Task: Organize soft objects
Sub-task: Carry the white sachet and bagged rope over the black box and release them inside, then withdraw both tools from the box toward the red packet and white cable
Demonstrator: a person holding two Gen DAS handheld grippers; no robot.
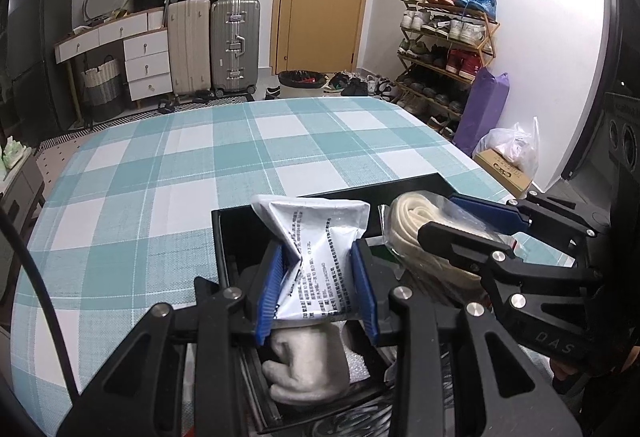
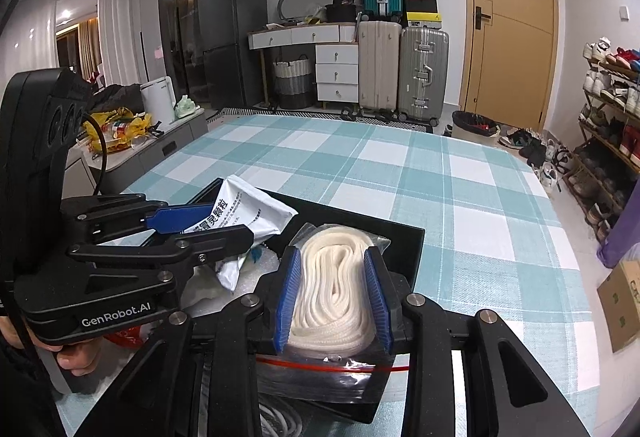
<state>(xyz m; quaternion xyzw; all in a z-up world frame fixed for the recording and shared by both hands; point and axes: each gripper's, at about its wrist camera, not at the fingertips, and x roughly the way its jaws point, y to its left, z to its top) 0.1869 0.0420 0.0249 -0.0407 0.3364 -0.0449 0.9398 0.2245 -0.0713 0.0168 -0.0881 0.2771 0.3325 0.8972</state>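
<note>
My left gripper (image 1: pixel 318 277) is shut on a white printed pouch (image 1: pixel 320 261) and holds it over the left part of a black box (image 1: pixel 224 237) on the checked tablecloth. A grey-white rolled cloth (image 1: pixel 308 361) lies in the box below it. My right gripper (image 2: pixel 334 293) is shut on a clear zip bag of coiled white rope (image 2: pixel 334 289), over the right part of the box (image 2: pixel 408 241). The right gripper also shows in the left wrist view (image 1: pixel 460 217), and the left gripper in the right wrist view (image 2: pixel 200 225) with the pouch (image 2: pixel 248 209).
The table with its teal and white checked cloth (image 1: pixel 200 165) stretches far ahead. Suitcases (image 1: pixel 212 45), a white drawer unit, a door and a shoe rack (image 1: pixel 444 49) stand beyond it. A cardboard box (image 1: pixel 504 173) sits on the floor at the right.
</note>
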